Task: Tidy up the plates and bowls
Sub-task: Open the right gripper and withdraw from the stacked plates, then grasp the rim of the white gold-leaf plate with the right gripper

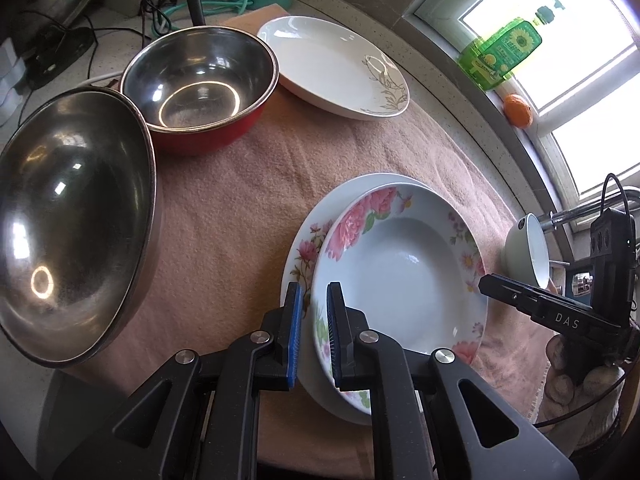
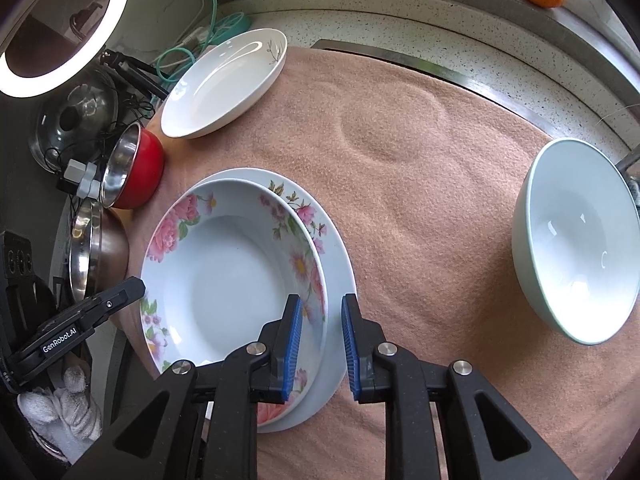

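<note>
**Both grippers stand over the stacked floral plates, jaws apart**

The left gripper (image 1: 313, 336) has its blue pads slightly apart, straddling the near rim of the deep floral plate (image 1: 404, 276); whether the pads press on that rim cannot be told. This plate rests inside a wider floral plate (image 1: 304, 248) on the pink cloth (image 1: 224, 208).

The right gripper (image 2: 321, 344) has its jaws apart across the opposite rim of the same stack, with clear gaps beside both pads.

Beyond the left jaws lie a red steel-lined bowl (image 1: 200, 80) and a white plate (image 1: 332, 64); a large steel bowl (image 1: 72, 216) sits to their left. To the right of the right jaws, well apart, stands a pale green bowl (image 2: 576, 240).
</note>
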